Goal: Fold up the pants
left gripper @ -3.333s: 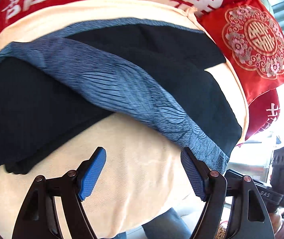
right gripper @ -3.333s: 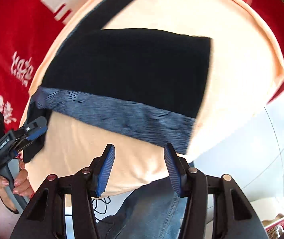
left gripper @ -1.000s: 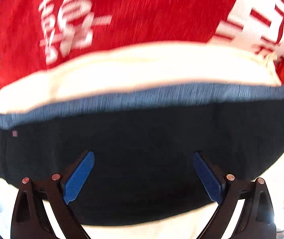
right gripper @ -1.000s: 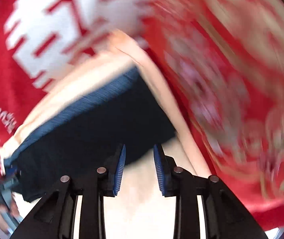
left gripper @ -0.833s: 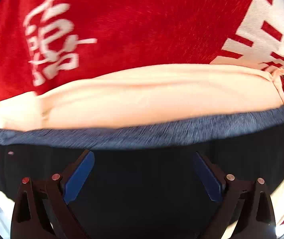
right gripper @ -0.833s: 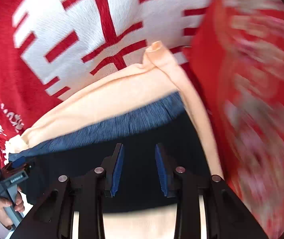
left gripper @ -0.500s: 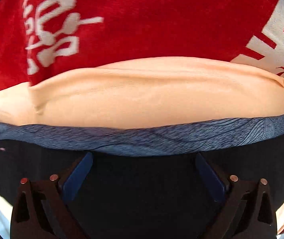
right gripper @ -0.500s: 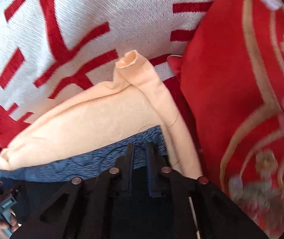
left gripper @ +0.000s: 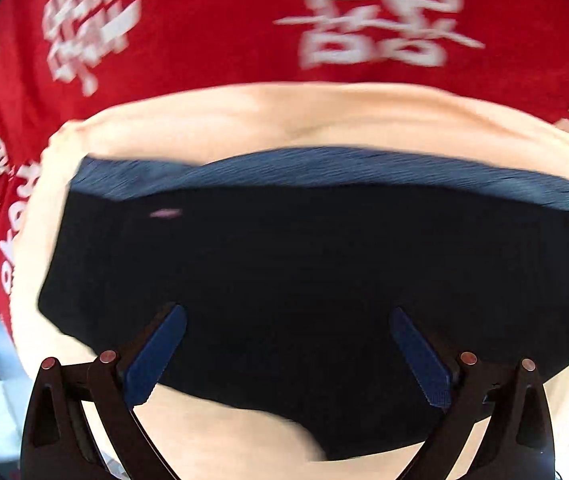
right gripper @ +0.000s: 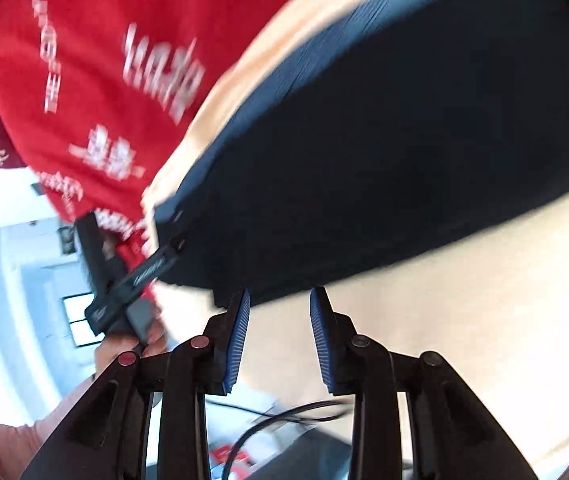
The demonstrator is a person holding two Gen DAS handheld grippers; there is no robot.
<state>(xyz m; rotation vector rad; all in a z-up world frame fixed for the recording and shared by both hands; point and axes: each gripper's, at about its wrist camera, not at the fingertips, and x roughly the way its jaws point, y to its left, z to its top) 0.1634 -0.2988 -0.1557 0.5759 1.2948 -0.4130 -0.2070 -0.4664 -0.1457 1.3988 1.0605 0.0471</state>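
The dark navy pants (left gripper: 304, 272) lie folded into a flat block on a peach cloth (left gripper: 284, 120), their grey-blue waistband (left gripper: 324, 168) along the far edge. My left gripper (left gripper: 286, 316) hovers over the near part of the pants, jaws wide apart and empty. In the right wrist view the pants (right gripper: 384, 152) fill the upper right. My right gripper (right gripper: 279, 294) is open and empty just off their near edge. The left gripper (right gripper: 136, 276) shows there at the pants' left corner, its fingers hidden.
A red blanket with white characters (left gripper: 244, 20) lies beyond the peach cloth and shows in the right wrist view (right gripper: 104, 80) too. A hand (right gripper: 136, 340) holds the left gripper. A black cable (right gripper: 284, 416) hangs below the cloth's edge. A bright room (right gripper: 24, 280) lies at left.
Both grippers have pulled back from the waistband at the far edge toward the near edge. The right gripper, nearly shut half a second ago, has opened and swung left.
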